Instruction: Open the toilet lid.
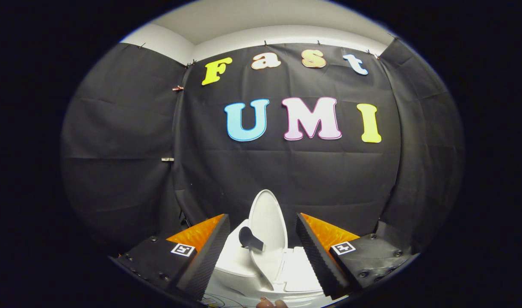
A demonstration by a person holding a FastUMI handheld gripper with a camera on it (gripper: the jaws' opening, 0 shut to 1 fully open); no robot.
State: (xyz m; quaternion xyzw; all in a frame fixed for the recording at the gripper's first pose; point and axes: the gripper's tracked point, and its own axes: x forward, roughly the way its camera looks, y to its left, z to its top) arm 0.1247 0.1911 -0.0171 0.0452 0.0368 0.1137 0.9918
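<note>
Black cloth hangs as the booth wall (115, 141) behind everything, with a strip of pale wall and ceiling above it. Against that cloth sits the small white toilet (239, 261), just ahead of my claw and framed between its two fingers. Its lid (267, 231) already stands raised, nearly upright and tilted a little, the oval underside facing me. A dark handle-like tab (250, 240) sticks out from the lid toward my left finger. To the right of the lid lies a flat white part of the toilet. My gripper (261, 256) is released: the fingers (205, 256) are spread wide, either side of the toilet, touching neither lid nor bowl. Below, between the fingers, a small blurred bit of something pinkish shows; I cannot tell what.
</note>
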